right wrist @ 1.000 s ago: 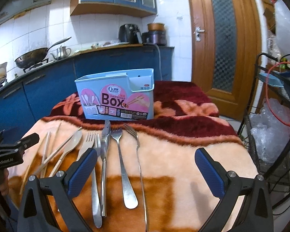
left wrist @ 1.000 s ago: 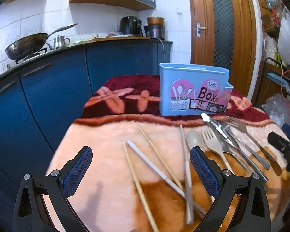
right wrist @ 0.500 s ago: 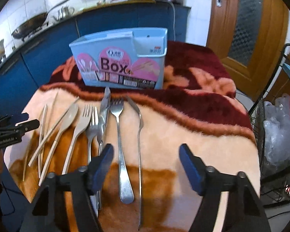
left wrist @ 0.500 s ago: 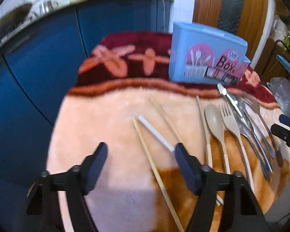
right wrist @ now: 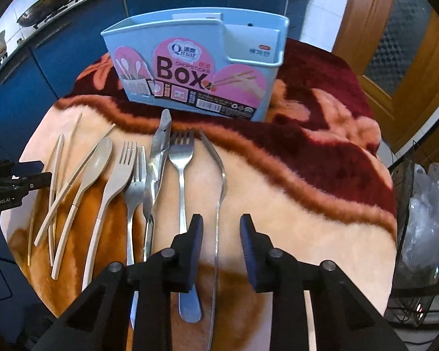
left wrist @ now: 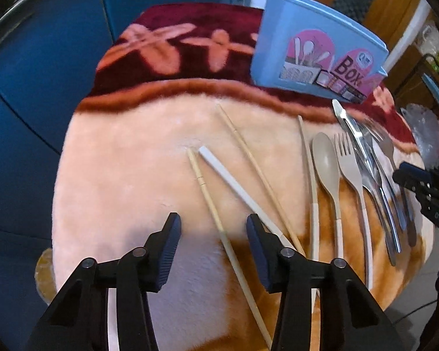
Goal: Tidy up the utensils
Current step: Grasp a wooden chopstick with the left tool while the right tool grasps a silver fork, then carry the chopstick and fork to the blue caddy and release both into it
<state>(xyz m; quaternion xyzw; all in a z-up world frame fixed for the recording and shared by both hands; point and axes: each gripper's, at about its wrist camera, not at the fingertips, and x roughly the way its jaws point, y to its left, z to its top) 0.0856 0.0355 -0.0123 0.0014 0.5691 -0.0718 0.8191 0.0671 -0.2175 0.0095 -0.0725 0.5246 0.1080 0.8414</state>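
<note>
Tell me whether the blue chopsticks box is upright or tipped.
Upright: the blue chopsticks box stands on its base on the blanket, open top facing up.

Light-blue box, pink labels; maroon-and-peach floral blanket; beige spoon.

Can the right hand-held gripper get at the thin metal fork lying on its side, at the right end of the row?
Probably yes. The right hand-held gripper already straddles the thin fork, jaws closing, pads not touching. The neighbouring fork lies just outside the left pad.

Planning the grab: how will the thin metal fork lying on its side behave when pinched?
The fork looks polished, so probably slippery. It lies on edge on the plush blanket, so it may roll flat. Likely stiff.
</note>
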